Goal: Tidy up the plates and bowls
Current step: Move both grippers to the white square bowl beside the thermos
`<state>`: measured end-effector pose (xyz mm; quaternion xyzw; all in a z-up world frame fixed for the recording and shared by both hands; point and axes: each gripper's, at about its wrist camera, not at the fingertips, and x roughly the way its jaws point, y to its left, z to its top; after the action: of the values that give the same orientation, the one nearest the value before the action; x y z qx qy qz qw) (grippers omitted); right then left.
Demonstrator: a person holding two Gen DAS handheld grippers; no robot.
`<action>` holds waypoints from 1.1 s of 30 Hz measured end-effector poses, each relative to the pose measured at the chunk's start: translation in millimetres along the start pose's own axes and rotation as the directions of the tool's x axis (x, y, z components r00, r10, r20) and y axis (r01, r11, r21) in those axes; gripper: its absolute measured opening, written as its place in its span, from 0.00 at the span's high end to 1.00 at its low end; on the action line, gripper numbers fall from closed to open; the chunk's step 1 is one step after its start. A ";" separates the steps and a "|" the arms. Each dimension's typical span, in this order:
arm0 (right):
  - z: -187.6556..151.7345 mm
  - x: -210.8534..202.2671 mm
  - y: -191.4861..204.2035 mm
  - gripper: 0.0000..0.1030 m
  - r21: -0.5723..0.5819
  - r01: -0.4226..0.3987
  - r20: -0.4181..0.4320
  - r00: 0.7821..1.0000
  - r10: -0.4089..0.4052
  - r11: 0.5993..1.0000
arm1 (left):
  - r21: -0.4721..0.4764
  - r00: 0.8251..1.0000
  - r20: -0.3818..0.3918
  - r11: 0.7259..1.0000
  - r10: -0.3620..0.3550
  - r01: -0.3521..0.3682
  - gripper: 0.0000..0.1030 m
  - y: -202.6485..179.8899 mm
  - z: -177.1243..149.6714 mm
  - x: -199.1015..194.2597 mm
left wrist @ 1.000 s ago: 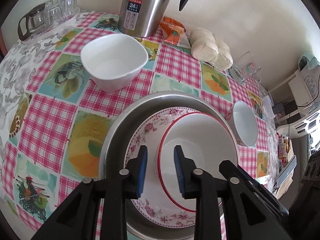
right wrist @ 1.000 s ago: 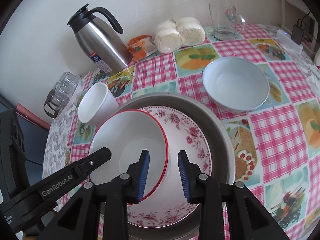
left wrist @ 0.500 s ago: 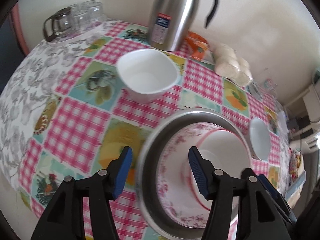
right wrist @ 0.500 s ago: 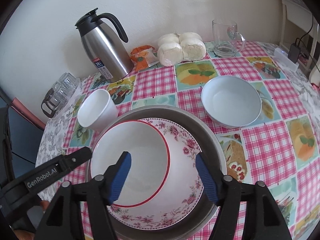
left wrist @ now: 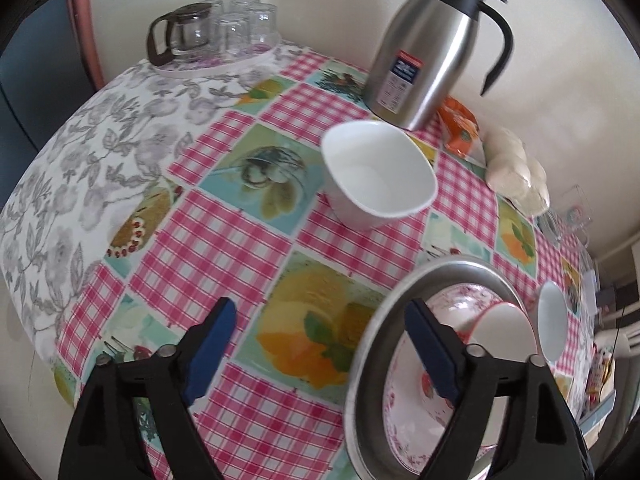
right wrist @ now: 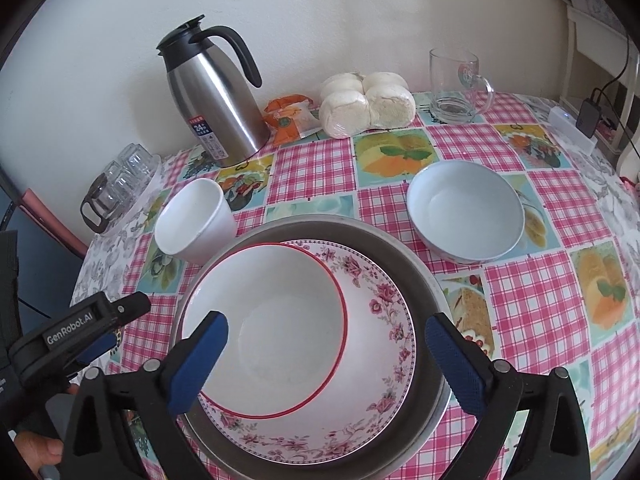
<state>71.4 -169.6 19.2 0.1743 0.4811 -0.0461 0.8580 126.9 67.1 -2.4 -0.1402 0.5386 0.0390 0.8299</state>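
Right wrist view looks down on a table (right wrist: 312,168) under a pink check cloth with fruit pictures. On it sits a metal basin (right wrist: 424,280); inside lies a floral plate (right wrist: 376,312), and a red-rimmed bowl (right wrist: 272,320) rests in the plate, off to its left side. A steel jug (right wrist: 212,96) stands by the wall, with wrapped buns (right wrist: 366,104) and a glass mug (right wrist: 456,84) further right. A pale bowl (right wrist: 466,212) sits on the cloth just right of the basin, and a white square bowl (right wrist: 194,226) just left of it. The right gripper (right wrist: 326,360) hangs over the stack; its jaws have just been opening and stand wide, the pads clear of the bowl below them. The left gripper (right wrist: 80,328) shows at the left edge. From the left wrist, the left gripper (left wrist: 320,352) is also spread wide after opening, gripping nothing, over the cloth and the basin's (left wrist: 360,360) left rim, with the square bowl (left wrist: 378,178) ahead. A tray of glasses (left wrist: 224,28) sits at the far corner.
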 end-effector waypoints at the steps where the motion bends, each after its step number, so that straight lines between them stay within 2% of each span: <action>1: -0.1 0.0 1.0 0.00 -0.004 0.002 0.003 1.000 -0.002 1.000 | -0.005 1.000 0.011 1.000 0.006 -0.006 0.05 2.5 0.5 -1.3; 5: -0.5 0.4 5.3 0.00 -0.018 0.016 0.015 1.000 -0.016 1.000 | -0.022 0.998 0.056 0.999 0.036 -0.035 0.05 12.5 5.0 -7.4; 13: -3.0 0.7 20.1 0.00 -0.059 0.022 0.033 0.999 -0.020 0.998 | -0.036 0.995 0.097 0.999 0.023 -0.020 0.05 30.7 13.5 -12.7; 24: -2.1 -2.4 54.6 0.00 -0.141 0.005 0.066 0.998 0.005 0.990 | -0.058 0.980 0.195 0.998 -0.027 0.039 0.05 61.1 38.3 -17.3; 29: 8.0 -2.0 63.5 0.00 -0.119 -0.033 0.083 0.996 0.043 0.992 | -0.075 0.976 0.209 0.994 -0.057 0.075 0.05 62.7 47.8 -7.4; 33: 23.3 1.2 73.8 0.00 -0.121 -0.026 0.072 0.997 0.035 0.992 | -0.060 0.968 0.238 0.993 -0.084 0.101 0.05 57.2 57.2 -5.1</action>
<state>109.1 -108.5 48.1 0.1279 0.4483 -0.0102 0.8846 162.9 138.0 13.1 -0.1894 0.4277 0.0359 0.8831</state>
